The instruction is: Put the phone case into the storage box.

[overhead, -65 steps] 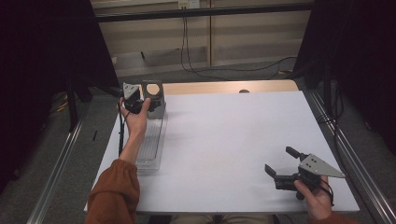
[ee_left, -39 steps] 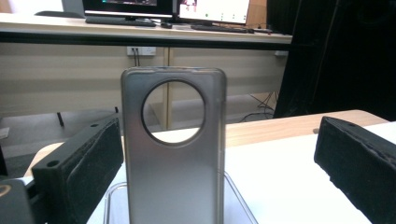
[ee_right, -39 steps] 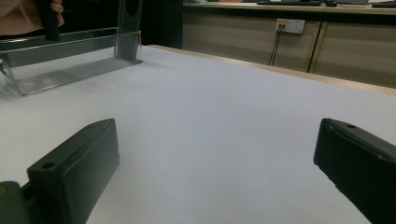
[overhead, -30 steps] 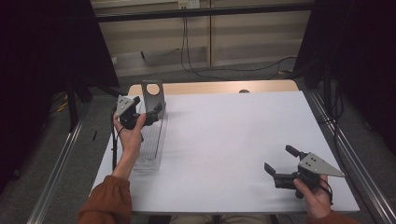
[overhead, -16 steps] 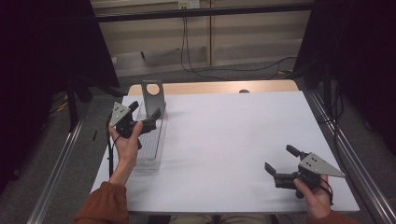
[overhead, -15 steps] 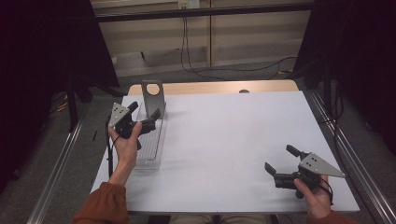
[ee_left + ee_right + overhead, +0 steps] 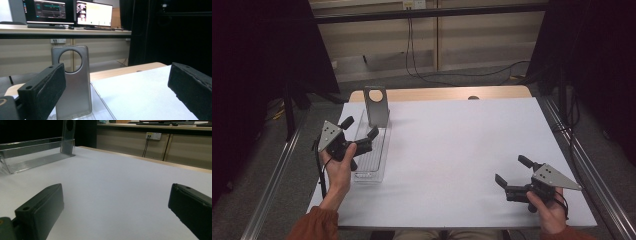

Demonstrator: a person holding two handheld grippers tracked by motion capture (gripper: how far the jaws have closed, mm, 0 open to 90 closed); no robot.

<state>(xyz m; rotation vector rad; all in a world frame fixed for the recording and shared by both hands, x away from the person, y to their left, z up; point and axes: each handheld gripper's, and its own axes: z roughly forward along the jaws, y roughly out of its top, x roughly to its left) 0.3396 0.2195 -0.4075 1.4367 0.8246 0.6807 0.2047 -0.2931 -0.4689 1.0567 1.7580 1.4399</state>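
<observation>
A grey metal plate (image 7: 376, 106) with a round hole near its top stands upright at the far end of a clear plastic tray (image 7: 371, 159) on the left of the white table. My left gripper (image 7: 360, 126) hovers over the tray a little short of the plate, open, with nothing between its jaws. In the left gripper view the plate (image 7: 72, 87) stands straight ahead, seen between the spread jaws of the left gripper (image 7: 117, 87). My right gripper (image 7: 511, 170) is held low at the near right, open and holding nothing. The right gripper view shows the tray (image 7: 32, 160) and plate (image 7: 68, 135) far off.
The white table top (image 7: 462, 145) has a wooden strip (image 7: 447, 93) along its far edge. Metal rails (image 7: 277, 175) run along both sides. Cables (image 7: 422, 60) hang behind the table, and monitors (image 7: 67, 12) sit on a desk beyond.
My left gripper has drawn back from the grey plate toward the near side, open; the plate stays upright in the tray. The right gripper has barely moved.
</observation>
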